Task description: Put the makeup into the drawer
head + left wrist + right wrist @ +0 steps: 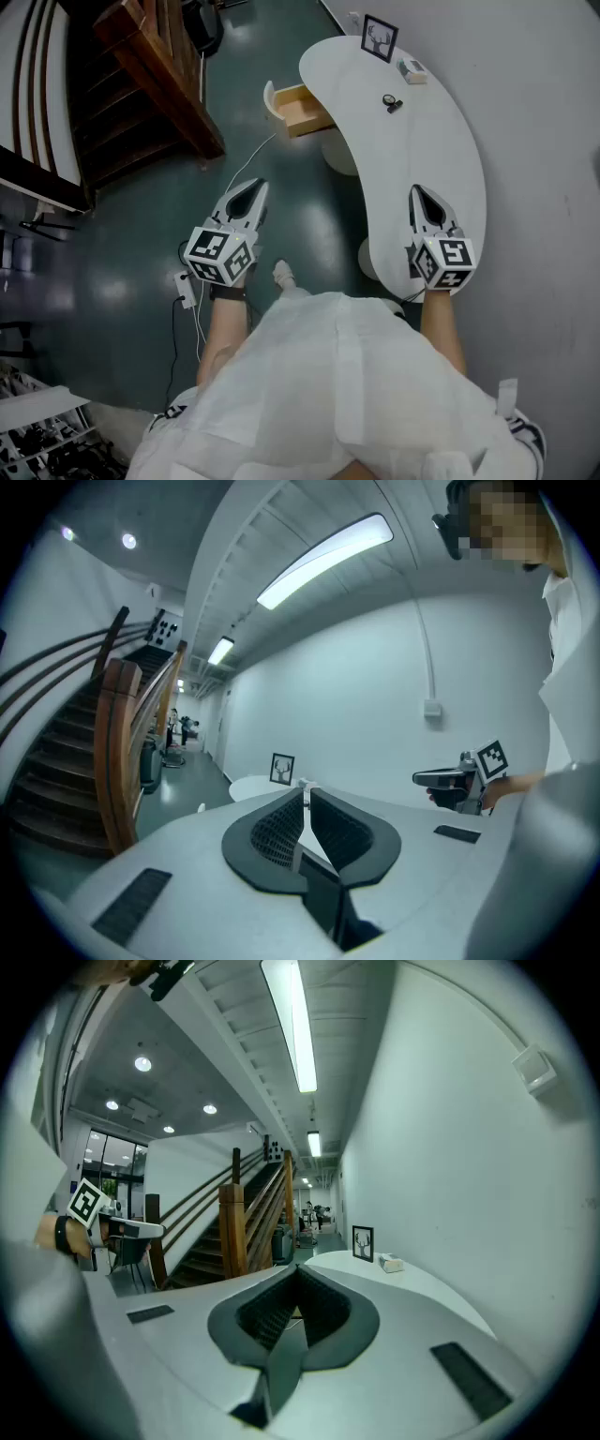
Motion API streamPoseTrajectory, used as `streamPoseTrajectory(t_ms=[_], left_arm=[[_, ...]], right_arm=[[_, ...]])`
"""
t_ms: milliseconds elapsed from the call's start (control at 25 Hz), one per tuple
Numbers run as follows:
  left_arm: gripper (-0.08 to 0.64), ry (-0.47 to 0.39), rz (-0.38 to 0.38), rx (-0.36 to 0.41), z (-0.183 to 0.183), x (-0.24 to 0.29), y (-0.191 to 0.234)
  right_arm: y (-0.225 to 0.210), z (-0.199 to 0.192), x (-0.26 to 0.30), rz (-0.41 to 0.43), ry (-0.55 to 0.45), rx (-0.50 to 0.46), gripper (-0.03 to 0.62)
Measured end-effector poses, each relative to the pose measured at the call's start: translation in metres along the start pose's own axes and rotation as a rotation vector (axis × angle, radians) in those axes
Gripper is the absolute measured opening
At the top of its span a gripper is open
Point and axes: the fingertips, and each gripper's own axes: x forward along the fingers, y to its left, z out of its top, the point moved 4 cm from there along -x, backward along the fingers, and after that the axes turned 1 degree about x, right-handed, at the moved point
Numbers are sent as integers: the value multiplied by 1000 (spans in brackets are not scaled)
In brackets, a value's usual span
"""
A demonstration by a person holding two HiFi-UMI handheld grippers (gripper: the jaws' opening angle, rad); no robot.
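Makeup [392, 103] on table [441, 169]; drawer [300, 111] open; left gripper [259, 187], right gripper [415, 191] closed, empty.

One table [441, 159], one drawer [300, 109], one frame [380, 37], one box [411, 71], one makeup piece [392, 103], two grippers: left gripper [256, 189], right gripper [417, 196].

No word or number can be read. The left gripper [260, 185] and right gripper [415, 189] carry only black-and-white square patterns; the framed picture [379, 37], upper centre, shows a deer head.
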Motion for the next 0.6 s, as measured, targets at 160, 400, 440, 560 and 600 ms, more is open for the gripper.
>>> streamPoseTrajectory(t_ms=[160, 400, 440, 560, 600], left_arm=[[35, 6, 3, -5, 0, -5, 1], [35, 17, 9, -12, -6, -9, 3], [35, 17, 9, -14, -7, -9, 4], [35, 21, 3, -21, -9, -7, 7], [35, 23, -1, -27, -10, -7, 8]], right_arm=[[3, 0, -1, 3, 5, -1, 9], [5, -3, 0, 10, 17, -6, 9], [5, -3, 1, 13, 16, -7, 9], [10, -2, 4, 34, 0, -3, 9], [12, -2, 5, 44, -10, 4, 9]])
